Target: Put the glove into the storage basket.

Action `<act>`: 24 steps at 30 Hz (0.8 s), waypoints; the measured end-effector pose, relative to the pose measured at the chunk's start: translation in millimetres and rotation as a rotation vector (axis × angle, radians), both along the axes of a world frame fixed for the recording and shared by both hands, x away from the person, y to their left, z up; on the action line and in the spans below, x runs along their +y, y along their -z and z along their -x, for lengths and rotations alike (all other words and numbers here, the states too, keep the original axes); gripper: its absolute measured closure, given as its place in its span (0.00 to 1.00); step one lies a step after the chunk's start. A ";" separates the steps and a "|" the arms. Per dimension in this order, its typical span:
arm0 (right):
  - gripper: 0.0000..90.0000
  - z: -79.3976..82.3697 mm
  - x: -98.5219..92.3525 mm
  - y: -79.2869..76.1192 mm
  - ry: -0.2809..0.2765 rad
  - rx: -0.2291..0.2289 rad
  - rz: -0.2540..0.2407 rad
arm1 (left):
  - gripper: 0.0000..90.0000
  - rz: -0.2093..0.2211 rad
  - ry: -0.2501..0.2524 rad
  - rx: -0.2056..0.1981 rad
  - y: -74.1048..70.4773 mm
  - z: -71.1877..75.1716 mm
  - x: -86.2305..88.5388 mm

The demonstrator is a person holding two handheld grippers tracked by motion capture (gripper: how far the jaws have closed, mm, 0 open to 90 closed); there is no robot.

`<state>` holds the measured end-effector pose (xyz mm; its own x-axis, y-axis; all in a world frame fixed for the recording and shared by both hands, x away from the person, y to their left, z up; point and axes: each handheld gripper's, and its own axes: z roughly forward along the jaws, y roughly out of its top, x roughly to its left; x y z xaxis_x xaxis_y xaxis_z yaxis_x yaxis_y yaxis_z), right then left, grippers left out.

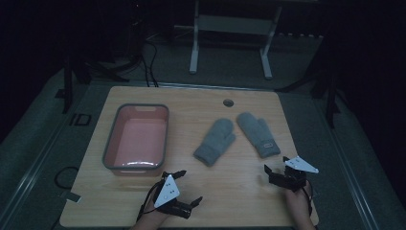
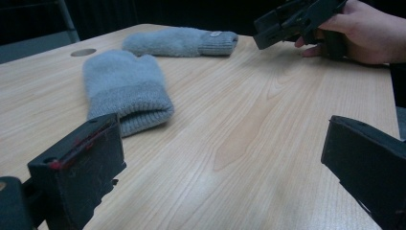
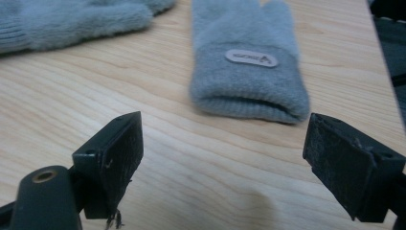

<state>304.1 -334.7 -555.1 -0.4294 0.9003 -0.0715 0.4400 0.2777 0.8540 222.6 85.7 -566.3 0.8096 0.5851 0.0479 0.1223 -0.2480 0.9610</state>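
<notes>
Two grey mittens lie flat on the wooden table (image 1: 230,191), side by side in the right half of it, with their cuffs toward the person and their tips pointing away. The left mitten (image 1: 215,141) is tilted so that its cuff comes nearer to the middle of the table; the right mitten (image 1: 258,133) has a small label near its cuff. They are near each other at the tips but do not touch at the cuffs.

The left gripper (image 1: 190,188) is held low above the near edge of the table, in front of the pink tub (image 1: 109,148), and its jaws stand wide apart with nothing between them. In the left gripper view the cuff of the left mitten (image 2: 125,91) is a little ahead of the jaws, toward the left one, and no jaw touches it.

The right gripper (image 1: 275,163) is near the right front corner of the table, just before the cuff of the right mitten. Its jaws are also spread wide and hold nothing. In the right gripper view the labelled mitten (image 3: 249,72) lies ahead between the two jaws, apart from both.

The tub stands in the left half of the table, well apart from the mittens.
</notes>
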 end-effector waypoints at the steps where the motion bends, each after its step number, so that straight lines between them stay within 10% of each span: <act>1: 0.15 -0.4 0.7 -0.8 -0.015 0.011 -0.013 | 0.01 0.000 0.000 0.000 0.0 0.0 0.0; 24: 0.16 -49.3 40.1 -46.2 -0.128 0.094 -0.027 | 0.01 -0.009 -0.014 0.015 -0.3 -2.2 2.9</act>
